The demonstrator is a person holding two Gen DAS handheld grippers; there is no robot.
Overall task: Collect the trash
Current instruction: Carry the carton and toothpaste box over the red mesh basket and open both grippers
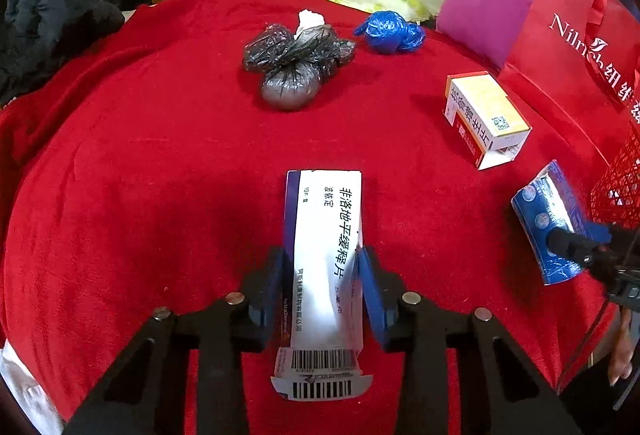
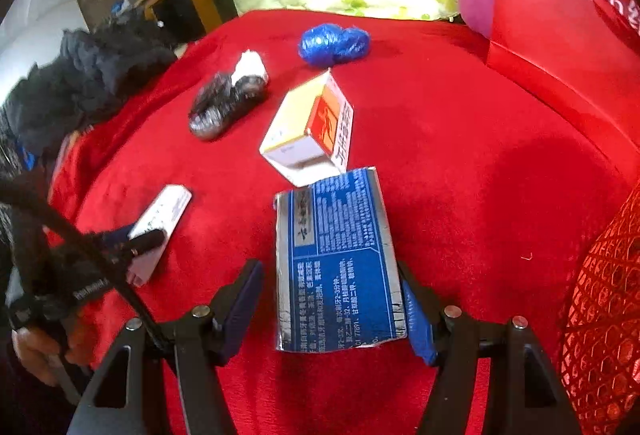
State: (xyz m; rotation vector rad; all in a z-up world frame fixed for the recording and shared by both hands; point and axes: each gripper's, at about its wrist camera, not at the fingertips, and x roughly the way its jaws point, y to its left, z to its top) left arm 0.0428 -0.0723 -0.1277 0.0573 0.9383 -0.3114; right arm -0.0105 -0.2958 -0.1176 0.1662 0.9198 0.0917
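The left tongs pinch a flat white medicine carton, its long axis along the fingers, over the red cloth, while the right tongs straddle a blue-and-silver carton, gap at one pad, the red mesh basket nearest them.

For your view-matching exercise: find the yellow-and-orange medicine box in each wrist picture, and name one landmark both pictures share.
Left wrist view: the yellow-and-orange medicine box lies right of centre on the red cloth, near the red paper bag.
Right wrist view: the box sits near centre, just beyond the blue-and-silver pack.
Shared landmark: the crumpled blue plastic ball, further back.
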